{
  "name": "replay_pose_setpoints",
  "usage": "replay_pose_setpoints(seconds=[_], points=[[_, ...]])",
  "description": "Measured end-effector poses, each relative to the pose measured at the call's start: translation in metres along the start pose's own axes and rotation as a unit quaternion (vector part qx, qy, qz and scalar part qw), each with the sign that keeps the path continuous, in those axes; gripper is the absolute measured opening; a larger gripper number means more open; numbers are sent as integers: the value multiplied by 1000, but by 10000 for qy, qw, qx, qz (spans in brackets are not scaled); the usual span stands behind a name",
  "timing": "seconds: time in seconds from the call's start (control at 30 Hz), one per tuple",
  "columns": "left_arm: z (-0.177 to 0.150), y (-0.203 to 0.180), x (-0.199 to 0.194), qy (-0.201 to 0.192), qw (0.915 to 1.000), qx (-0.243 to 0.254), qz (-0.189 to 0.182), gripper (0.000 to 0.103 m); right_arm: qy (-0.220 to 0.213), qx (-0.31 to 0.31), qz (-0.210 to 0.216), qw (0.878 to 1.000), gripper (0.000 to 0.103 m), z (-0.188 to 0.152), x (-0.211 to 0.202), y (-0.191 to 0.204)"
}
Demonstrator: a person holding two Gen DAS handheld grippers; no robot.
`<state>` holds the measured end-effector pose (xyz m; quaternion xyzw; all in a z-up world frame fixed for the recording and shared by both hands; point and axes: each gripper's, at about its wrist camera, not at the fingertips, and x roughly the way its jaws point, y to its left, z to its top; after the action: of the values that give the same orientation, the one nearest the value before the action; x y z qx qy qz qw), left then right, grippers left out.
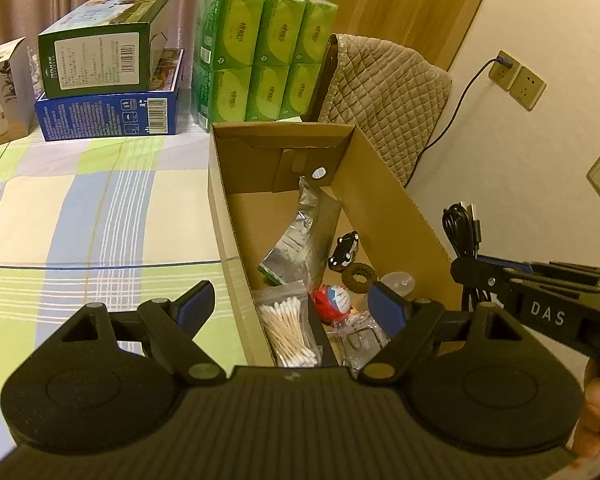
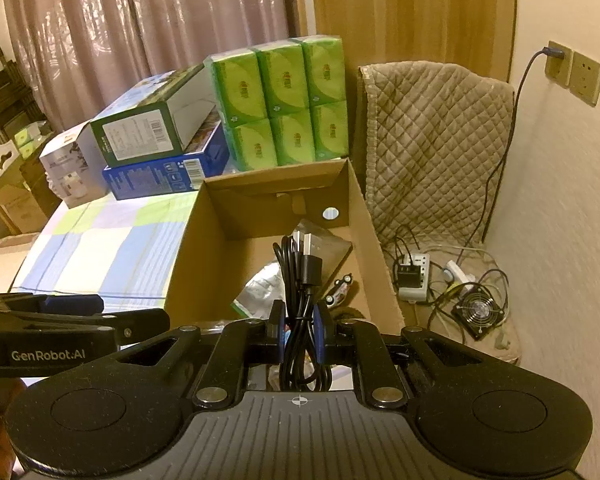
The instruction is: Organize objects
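Brown cardboard box (image 1: 384, 200) sits open on the checked bedspread (image 1: 80, 216), and both my grippers hang over its near end. My left gripper (image 1: 296, 304) stands wide with nothing between its blue pads, one finger outside the box's left wall and the other above its contents. Below it lie a bag of cotton swabs (image 1: 286, 328), a red and blue toy figure (image 1: 334, 300), a dark ring (image 1: 360, 276), a small toy car (image 1: 343, 254) and a silvery foil packet (image 1: 296, 248). My right gripper (image 2: 300, 332) is clamped tight on a bundled black USB cable (image 2: 304, 280), whose plugs stick up above the box interior. Behind the box stand green tissue packs (image 1: 264, 52), and stacked green (image 1: 96, 60) and blue boxes (image 1: 108, 114). A quilted cover (image 2: 432, 140) leans against the wall.
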<state>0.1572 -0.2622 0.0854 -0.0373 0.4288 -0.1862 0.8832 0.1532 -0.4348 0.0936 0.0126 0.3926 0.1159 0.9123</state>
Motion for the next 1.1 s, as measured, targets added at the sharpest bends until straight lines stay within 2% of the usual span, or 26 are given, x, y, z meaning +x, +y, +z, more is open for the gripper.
replay_pose_setpoints(seconds=[0.2,0.33,0.37,0.4,0.47,0.53,0.83,0.9,1.1], points=[[-2,1,0,4,10000,-21,2,81,40,52,81,9999,10,2,3,1],[-2,1,1,5,10000,-19,21,81,22,209,346,9992,11,7,5,0],[-2,1,1,14,10000,-20,23,81,-49,258,449,9986,19,8,4,-2],[-3,2,2,22,10000,-20,23,81,-177,350,477,9981,43,9,2,-3],[-3,4,3,41,10000,-17,48,81,-479,454,434,9969,75,9,-5,-6],[-5,7,3,53,10000,-31,73,85,-624,527,466,9956,75,10,-10,-9],[-19,20,-9,-32,9997,-92,224,98,-596,627,310,9958,75,0,-29,-14],[-23,20,-14,-55,9996,-65,270,102,-536,604,303,9963,75,-6,-34,-12],[-39,19,-37,-210,9989,47,427,102,-143,397,345,9985,75,-31,-44,0]])
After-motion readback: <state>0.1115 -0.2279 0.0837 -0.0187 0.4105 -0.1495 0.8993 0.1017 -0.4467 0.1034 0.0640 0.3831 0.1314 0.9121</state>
